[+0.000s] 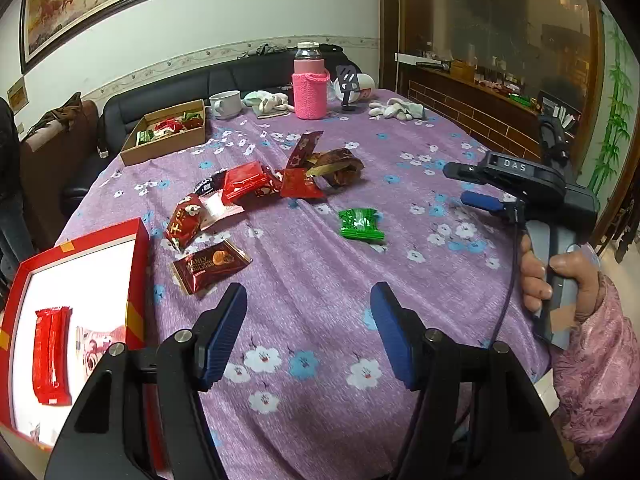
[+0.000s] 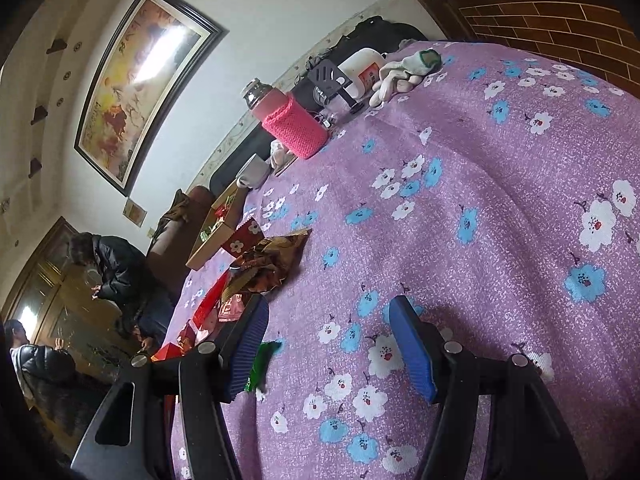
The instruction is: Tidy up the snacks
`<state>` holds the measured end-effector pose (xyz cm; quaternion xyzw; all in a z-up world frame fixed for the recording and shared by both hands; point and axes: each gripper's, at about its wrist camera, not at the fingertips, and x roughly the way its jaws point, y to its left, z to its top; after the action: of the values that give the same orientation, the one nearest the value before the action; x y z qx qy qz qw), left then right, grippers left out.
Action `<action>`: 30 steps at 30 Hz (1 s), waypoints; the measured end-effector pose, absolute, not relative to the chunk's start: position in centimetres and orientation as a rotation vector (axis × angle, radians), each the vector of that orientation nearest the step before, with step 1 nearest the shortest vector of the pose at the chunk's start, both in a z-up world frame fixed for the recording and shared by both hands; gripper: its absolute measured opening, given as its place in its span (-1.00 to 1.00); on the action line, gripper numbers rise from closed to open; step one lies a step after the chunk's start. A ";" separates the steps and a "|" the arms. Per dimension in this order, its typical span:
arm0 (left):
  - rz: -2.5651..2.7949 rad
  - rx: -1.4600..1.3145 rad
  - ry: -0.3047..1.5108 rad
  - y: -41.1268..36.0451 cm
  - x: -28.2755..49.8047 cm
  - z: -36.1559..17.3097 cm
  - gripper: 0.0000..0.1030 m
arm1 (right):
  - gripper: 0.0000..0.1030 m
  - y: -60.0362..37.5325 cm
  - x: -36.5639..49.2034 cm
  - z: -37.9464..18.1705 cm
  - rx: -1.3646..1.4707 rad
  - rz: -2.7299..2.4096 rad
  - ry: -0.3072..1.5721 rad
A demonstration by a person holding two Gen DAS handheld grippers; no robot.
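Observation:
My left gripper point(image 1: 308, 300) is open and empty above the purple flowered cloth. A brown chocolate packet point(image 1: 210, 266) lies just ahead to its left, a green packet point(image 1: 361, 224) ahead to its right, and a pile of red and brown snack packets point(image 1: 276, 180) lies farther on. A red box point(image 1: 138, 280) at the left holds a red packet point(image 1: 52, 354) and a pink one. My right gripper point(image 2: 330, 312), seen from the side in the left wrist view point(image 1: 472, 182), is open and empty, tilted, with the green packet point(image 2: 262, 362) by its left finger.
A cardboard box point(image 1: 160, 150) with snacks stands at the far left of the table. A pink-sleeved jar point(image 1: 310, 80), a white mug point(image 1: 226, 104), a phone stand point(image 1: 347, 84) and white gloves point(image 1: 396, 110) stand at the far edge. People stand left of the table point(image 2: 112, 268).

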<state>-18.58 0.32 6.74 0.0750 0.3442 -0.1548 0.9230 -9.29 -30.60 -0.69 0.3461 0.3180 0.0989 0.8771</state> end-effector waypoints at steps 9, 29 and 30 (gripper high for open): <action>-0.309 0.104 0.677 1.0 -13.7 7.2 0.24 | 0.28 -31.0 -8.8 -1.0 0.753 0.241 0.673; -0.501 -0.068 0.909 -0.7 -6.2 1.1 0.23 | 0.27 -31.6 -8.5 -1.0 0.712 0.092 0.684; -0.512 -0.084 0.930 -0.6 -5.9 0.8 0.23 | 0.26 -31.7 -8.4 -1.1 0.712 0.084 0.688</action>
<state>-5.88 -0.64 0.77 -0.0398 0.4432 -0.2443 0.8616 -8.43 -31.69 -1.08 0.3417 0.3299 0.0404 0.8791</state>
